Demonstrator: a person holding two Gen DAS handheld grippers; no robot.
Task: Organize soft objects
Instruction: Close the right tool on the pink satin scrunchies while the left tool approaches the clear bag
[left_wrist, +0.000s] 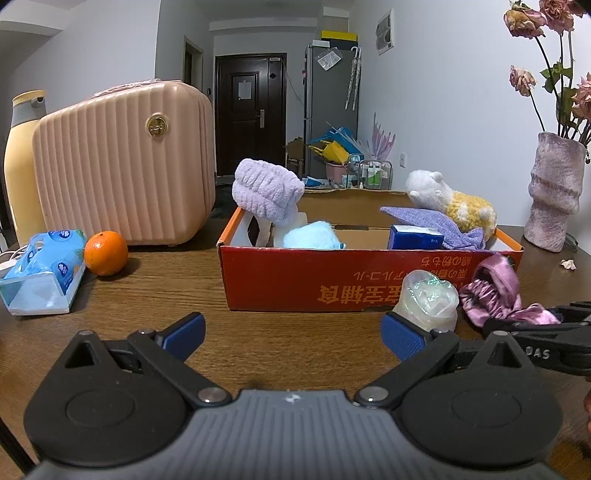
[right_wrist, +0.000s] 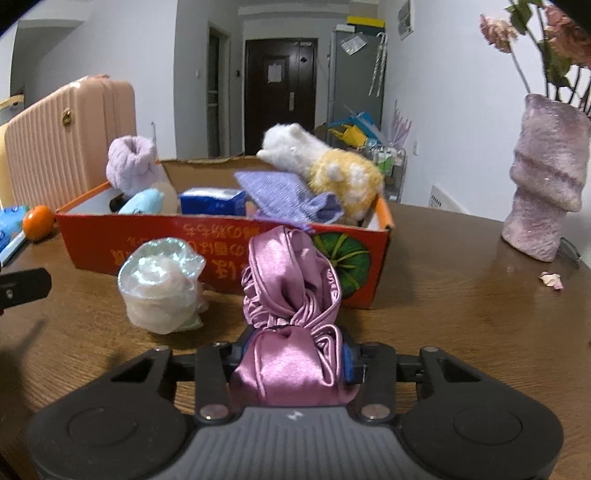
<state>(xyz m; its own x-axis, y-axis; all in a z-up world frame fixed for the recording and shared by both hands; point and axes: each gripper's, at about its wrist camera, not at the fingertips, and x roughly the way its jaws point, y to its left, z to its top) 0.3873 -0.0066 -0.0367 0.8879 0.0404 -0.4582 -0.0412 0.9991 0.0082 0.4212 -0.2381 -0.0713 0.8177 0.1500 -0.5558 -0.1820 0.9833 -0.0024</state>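
A red cardboard box (left_wrist: 295, 280) (right_wrist: 229, 251) stands on the wooden table and holds a lilac towel roll (left_wrist: 266, 195), a light blue plush (left_wrist: 314, 236), a blue tissue pack (left_wrist: 413, 238), a purple cloth (left_wrist: 436, 221) and a white and yellow plush (left_wrist: 454, 203). In front of the box lies a pink satin cloth (right_wrist: 291, 295) (left_wrist: 495, 291). My right gripper (right_wrist: 295, 354) is shut on its near bunch. Beside it sits a clear plastic bundle (right_wrist: 162, 288) (left_wrist: 428, 295). My left gripper (left_wrist: 291, 336) stands open over bare table, nothing between its fingers.
A pink ribbed case (left_wrist: 122, 166) stands behind the box at the left, with a yellow bottle (left_wrist: 22, 162) beside it. An orange (left_wrist: 106, 253) and a tissue pack (left_wrist: 44, 269) lie at the left. A mauve vase (right_wrist: 546, 177) with dried flowers stands at the right.
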